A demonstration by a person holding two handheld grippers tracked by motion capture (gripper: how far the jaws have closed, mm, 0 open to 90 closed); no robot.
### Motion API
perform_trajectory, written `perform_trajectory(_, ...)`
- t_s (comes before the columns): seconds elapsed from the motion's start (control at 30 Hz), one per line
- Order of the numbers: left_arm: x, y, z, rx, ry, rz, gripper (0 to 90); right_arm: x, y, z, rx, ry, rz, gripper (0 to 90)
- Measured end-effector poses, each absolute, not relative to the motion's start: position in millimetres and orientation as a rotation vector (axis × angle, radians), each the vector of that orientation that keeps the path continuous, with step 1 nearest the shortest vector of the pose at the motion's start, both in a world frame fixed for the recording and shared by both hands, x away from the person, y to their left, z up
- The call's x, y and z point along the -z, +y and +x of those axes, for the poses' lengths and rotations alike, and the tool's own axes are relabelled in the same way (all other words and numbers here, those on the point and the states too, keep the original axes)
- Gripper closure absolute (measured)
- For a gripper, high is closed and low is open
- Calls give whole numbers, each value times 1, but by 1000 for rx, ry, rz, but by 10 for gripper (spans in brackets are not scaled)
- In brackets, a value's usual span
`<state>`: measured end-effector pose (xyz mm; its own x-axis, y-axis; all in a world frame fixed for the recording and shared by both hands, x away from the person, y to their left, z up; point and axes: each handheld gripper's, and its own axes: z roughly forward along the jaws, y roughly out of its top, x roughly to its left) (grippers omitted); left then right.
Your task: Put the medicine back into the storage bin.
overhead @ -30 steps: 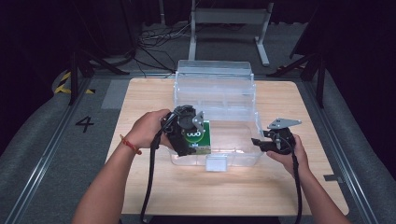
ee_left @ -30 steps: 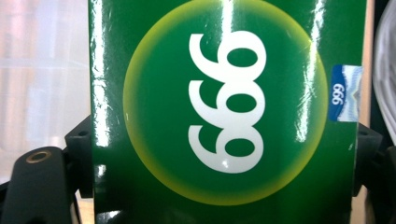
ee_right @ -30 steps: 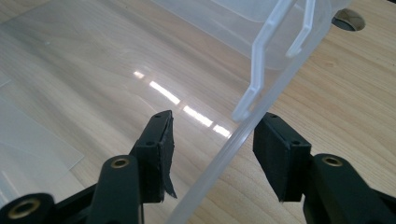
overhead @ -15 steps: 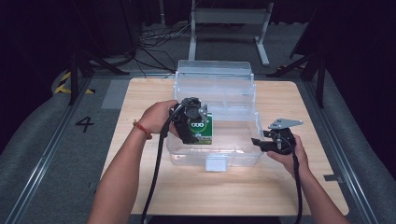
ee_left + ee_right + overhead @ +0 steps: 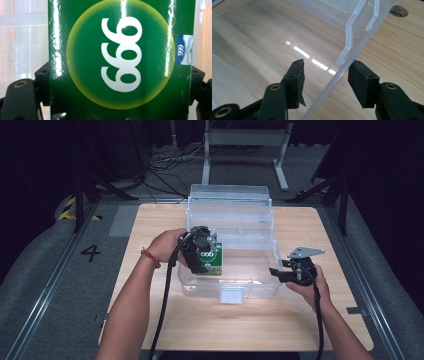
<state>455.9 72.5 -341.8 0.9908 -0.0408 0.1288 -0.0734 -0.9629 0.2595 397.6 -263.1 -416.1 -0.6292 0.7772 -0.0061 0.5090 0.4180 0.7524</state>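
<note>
Green box (image 5: pixel 214 261) clamped upright between the left gripper (image 5: pixel 202 251) pads, over the clear bin's (image 5: pixel 260 287) 9 o'clock end, long axis vertical. I judge straight down is free. Right gripper (image 5: pixel 276 272), at 3 o'clock, straddles the bin rim, jaws unclenched.

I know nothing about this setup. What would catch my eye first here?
A glossy green box printed with 999 in a yellow circle, clamped in the left gripper over the left part of a clear plastic bin. At the bin's right edge, the right gripper straddles the wall with open jaws.
</note>
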Motion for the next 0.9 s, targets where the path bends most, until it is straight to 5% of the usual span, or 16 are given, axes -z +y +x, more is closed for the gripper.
perform_trajectory(0.9, 373, 86, 451, -74, -5, 2858, 147, 417, -263, 397, -1050, 2333, 1083, 451)
